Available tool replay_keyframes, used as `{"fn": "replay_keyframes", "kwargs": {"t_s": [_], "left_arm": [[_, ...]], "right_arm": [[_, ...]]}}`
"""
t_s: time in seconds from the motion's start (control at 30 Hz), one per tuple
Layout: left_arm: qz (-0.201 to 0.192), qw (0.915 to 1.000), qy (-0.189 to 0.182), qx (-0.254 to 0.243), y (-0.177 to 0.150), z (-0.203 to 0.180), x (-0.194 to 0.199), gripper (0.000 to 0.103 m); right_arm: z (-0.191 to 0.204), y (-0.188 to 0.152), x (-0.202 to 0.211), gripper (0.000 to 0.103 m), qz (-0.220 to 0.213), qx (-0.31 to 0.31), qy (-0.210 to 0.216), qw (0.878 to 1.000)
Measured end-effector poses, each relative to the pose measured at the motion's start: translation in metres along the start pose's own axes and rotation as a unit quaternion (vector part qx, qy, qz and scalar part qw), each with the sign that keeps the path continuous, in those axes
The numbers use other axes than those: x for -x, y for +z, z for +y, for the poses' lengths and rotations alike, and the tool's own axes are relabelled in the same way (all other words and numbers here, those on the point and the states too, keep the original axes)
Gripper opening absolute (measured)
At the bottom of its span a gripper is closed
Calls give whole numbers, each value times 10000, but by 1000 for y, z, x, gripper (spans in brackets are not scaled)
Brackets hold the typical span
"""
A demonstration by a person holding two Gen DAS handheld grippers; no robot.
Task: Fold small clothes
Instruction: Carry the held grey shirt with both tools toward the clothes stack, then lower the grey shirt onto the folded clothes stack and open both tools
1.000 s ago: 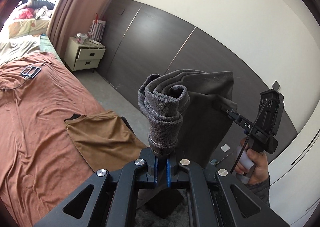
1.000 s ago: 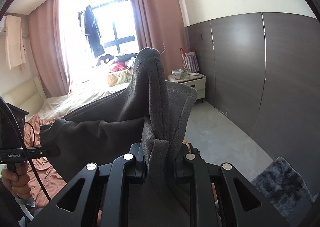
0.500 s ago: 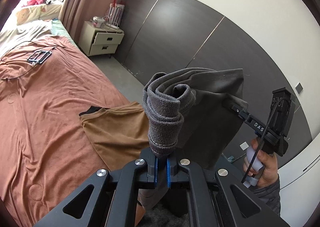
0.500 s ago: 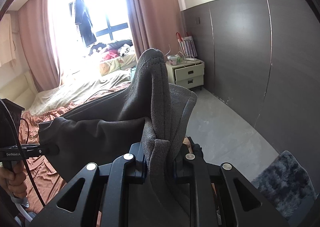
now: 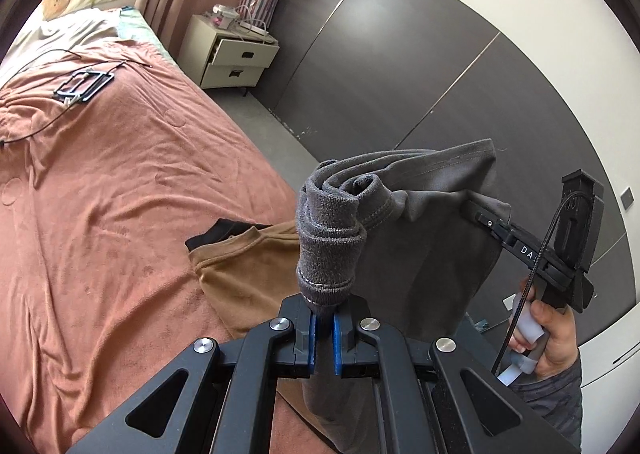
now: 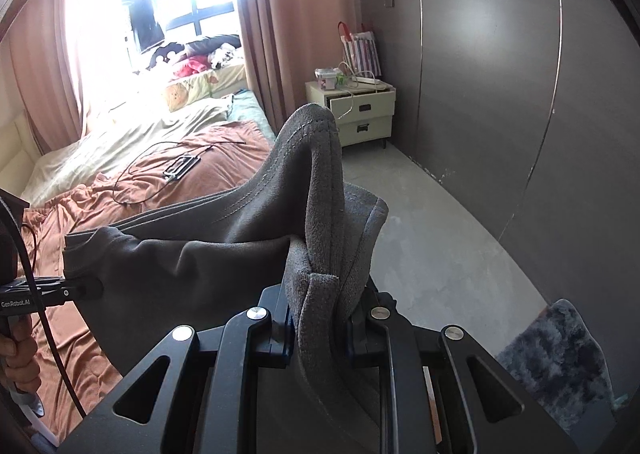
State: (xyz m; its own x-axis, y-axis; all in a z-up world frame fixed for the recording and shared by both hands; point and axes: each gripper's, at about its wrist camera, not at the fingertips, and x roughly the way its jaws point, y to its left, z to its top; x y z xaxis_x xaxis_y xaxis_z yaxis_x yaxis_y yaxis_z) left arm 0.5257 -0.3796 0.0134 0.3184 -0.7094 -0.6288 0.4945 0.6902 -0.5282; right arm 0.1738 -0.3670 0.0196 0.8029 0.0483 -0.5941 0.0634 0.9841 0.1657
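- The left gripper (image 5: 324, 328) is clamped on a bunched corner of the grey garment (image 5: 432, 254).
- The right gripper (image 6: 318, 328) pinches the other corner, thick cloth filling its jaws.
- The garment hangs stretched between them, above the bed's (image 5: 120, 173) edge.
- A brown garment (image 5: 248, 274) lies on the bed, seemingly folded.

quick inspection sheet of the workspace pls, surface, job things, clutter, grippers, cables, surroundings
surface: bed with a wrinkled rust-orange cover.
job's things: grey garment held in the air between both grippers; brown garment flat on the bed.
clutter: black frame-like gadget on the bed.
grippers: left gripper and right gripper each shut on the grey garment.
cables: thin black cable across the bed.
surroundings: nightstand, dark wall panels, grey rug.
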Motion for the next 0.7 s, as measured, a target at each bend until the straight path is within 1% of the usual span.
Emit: {"fn": "replay_keyframes", "kwargs": {"t_s": [0.17,0.23,0.3,0.37,0.47,0.57,0.63,0.67,0.7], "left_arm": [[165,9998,11,134,8,28,-30,6],[182,9997,23,143,11,38,-40,6],[229,9995,34,215,13,49,-52,6],[280,9992,62,265,15,59,-64,6],[338,9987,84,384,18,72,-82,6],[465,9972,310,494,17,84,-98,7],[692,9946,574,512,12,91,-107,12],[750,9937,653,525,9,94,-109,23],[757,9931,715,544,6,98,-108,40]], "right_arm": [[13,3,-25,14,195,29,-124,9997],[2,6,-24,14,252,42,-182,9995],[1,10,-32,14,315,53,-224,9992],[-14,16,-40,14,391,51,-290,9988],[-30,27,-70,14,540,55,-402,9977],[-26,27,-90,16,680,218,-523,9961],[-32,29,-112,29,951,226,-600,9934],[-32,28,-114,34,1031,155,-590,9928],[-32,29,-109,46,1000,94,-594,9932]]}}
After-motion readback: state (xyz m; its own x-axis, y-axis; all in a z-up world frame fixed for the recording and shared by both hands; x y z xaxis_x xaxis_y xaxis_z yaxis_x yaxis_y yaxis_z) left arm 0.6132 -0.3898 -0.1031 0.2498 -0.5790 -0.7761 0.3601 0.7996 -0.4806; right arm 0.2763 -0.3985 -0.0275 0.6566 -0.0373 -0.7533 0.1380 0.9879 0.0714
